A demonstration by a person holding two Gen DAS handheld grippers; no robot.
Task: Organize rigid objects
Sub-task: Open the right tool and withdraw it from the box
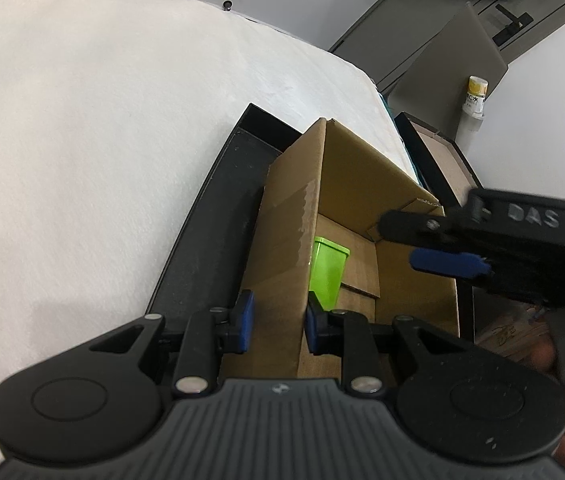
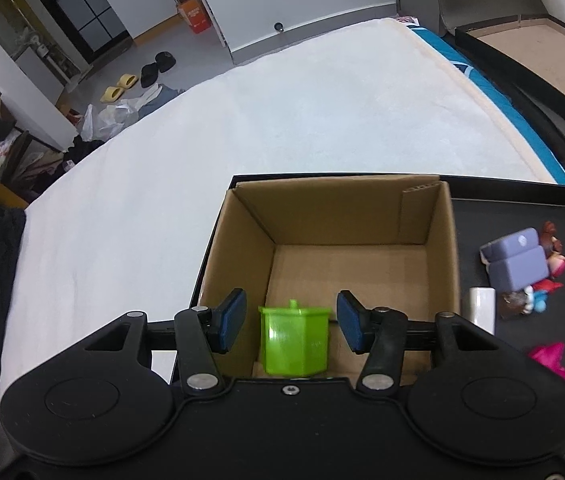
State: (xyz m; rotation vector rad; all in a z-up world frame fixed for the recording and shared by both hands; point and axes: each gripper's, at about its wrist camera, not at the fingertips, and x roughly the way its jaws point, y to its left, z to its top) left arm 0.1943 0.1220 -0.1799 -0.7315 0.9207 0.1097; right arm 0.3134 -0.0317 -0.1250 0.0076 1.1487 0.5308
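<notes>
Our left gripper (image 1: 276, 322) pinches the cardboard box (image 2: 346, 216) wall; our right gripper (image 2: 291, 320), jaws wide, hangs above the green container (image 2: 294, 340) inside. Right of the box, toys (image 2: 522, 268) crowd the black tray (image 2: 522, 190); white bed (image 2: 242, 140) stretches beyond.

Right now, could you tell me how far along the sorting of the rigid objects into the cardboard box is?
Done: one green container sits inside the cardboard box. In hand: nothing; the right tool is open above the container, while the left tool straddles the box wall. Left: the purple block, small figurines, a white piece and a pink toy lie on the black tray beside the box.
</notes>
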